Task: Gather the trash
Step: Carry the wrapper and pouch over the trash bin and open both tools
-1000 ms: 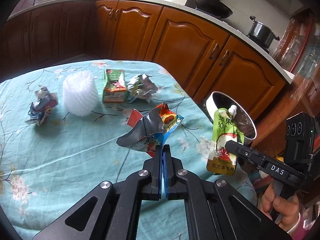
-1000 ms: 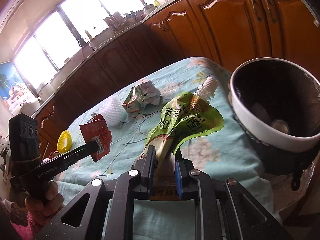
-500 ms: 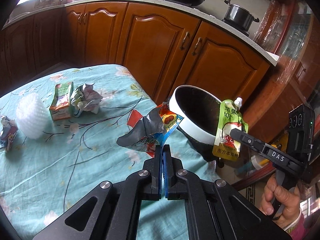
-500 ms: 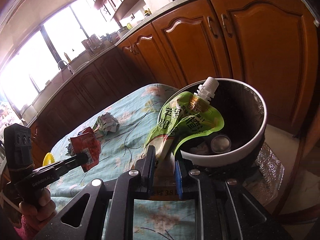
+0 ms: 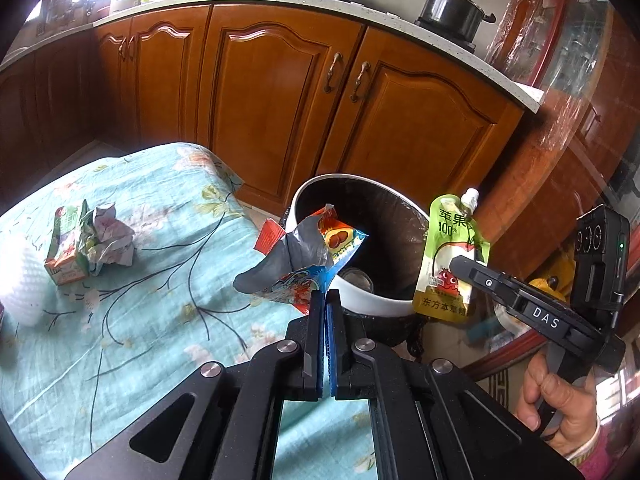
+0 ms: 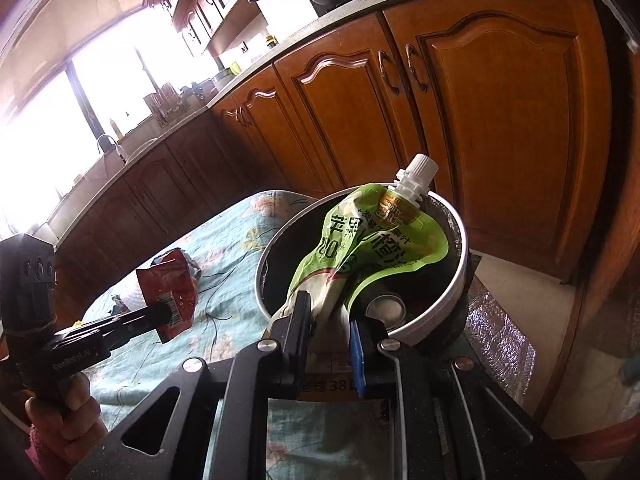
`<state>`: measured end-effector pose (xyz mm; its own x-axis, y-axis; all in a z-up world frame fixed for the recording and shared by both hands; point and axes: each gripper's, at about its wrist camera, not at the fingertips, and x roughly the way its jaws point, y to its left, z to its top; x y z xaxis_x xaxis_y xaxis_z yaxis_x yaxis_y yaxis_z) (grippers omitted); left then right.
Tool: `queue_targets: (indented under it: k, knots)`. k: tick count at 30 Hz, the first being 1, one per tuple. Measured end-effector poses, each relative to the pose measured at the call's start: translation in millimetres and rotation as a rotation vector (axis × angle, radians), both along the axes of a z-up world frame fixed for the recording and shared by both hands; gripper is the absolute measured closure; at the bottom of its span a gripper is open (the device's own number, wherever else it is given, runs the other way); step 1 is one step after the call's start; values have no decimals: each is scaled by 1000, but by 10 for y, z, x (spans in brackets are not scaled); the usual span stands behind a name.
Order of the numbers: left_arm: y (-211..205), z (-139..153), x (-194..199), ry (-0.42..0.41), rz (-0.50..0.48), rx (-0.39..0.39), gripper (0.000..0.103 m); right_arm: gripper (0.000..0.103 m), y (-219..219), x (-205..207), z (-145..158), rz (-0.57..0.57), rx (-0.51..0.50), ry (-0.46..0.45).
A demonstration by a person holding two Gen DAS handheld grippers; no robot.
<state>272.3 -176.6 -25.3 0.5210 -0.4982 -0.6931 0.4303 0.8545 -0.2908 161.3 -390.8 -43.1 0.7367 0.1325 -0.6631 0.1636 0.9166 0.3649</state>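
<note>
Your left tool (image 5: 325, 296) clamps the snack wrapper (image 5: 304, 256); right tool (image 6: 330, 312) grips the juice pouch (image 6: 372, 236) over the bin (image 6: 448, 308). Only the left view shows the carton (image 5: 66, 248), left of frame.

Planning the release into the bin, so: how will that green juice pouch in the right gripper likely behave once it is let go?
The green juice pouch bends over above the right gripper, so it is probably floppy and nearly empty, hence light. Its rigid spout may tip it spout-first. Held above the trash bin, it should likely drop in without bouncing.
</note>
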Motion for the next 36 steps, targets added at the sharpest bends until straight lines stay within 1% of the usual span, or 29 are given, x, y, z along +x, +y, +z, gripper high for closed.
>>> queue_targets:
  k: [8, 15, 22, 25, 31, 33, 34, 35, 36]
  knots:
    - [-352, 13, 213, -3, -41, 39, 103, 85, -137, 77, -12, 9, -35, 18]
    - [-645, 10, 420, -8, -71, 67, 103, 85, -219, 285, 21, 42, -78, 43]
    - [-853, -129, 693, 46, -100, 82, 103, 85, -228, 462, -50, 88, -114, 98]
    - [-943, -193, 778, 56, -109, 98, 103, 85, -245, 485, -124, 101, -105, 122]
    - [-1009, -285, 911, 92, -110, 103, 102, 84, -287, 534, -117, 107, -105, 138]
    - [-980, -311, 930, 104, -110, 95, 96, 79, -309, 558, -127, 113, -97, 144]
    - [-975, -318, 939, 115, -108, 88, 91, 79, -319, 567, -130, 113, -91, 147]
    - [-955, -314, 938, 118, -102, 81, 80, 78, -330, 571, -134, 112, -84, 149]
    - [-934, -306, 936, 111, -93, 76, 76, 77, -342, 568, -143, 108, -80, 150]
